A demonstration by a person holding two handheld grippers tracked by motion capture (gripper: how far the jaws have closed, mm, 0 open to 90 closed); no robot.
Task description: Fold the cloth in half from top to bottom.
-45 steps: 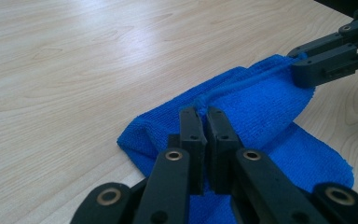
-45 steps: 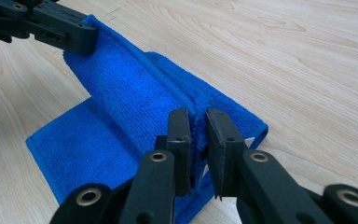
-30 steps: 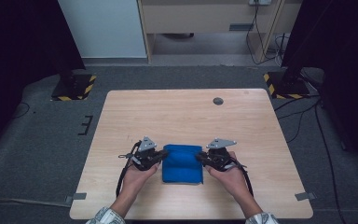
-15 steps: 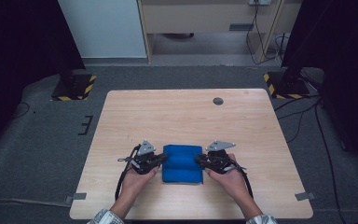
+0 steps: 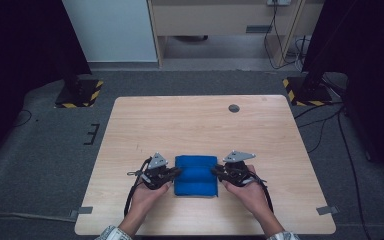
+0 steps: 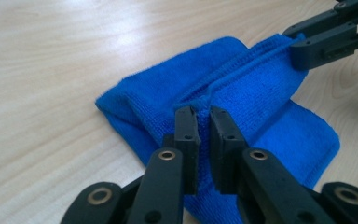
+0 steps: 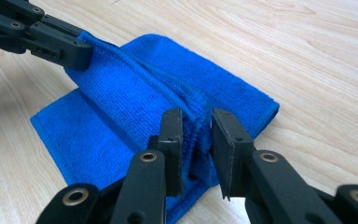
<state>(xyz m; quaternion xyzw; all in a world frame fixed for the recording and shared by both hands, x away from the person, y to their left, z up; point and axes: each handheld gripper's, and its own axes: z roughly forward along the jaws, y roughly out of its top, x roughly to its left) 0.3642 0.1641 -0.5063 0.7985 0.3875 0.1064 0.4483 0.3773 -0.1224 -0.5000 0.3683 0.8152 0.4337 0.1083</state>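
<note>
Holding folded blue cloth (image 5: 196,175) on table (image 5: 190,120), near front edge. My left gripper (image 6: 204,123) pinching raised fold at its left end; my right gripper (image 7: 196,133) pinching same fold at right end.

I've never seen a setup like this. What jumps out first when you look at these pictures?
A bright blue cloth lies folded near the front edge of a pale wooden table, vivid against everything else. A person's hands hold two black grippers at either side of it: the left gripper pinches a raised ridge of the cloth, and the right gripper grips that ridge at the other end. Farther back, a small dark round disc sits in the tabletop.
</note>
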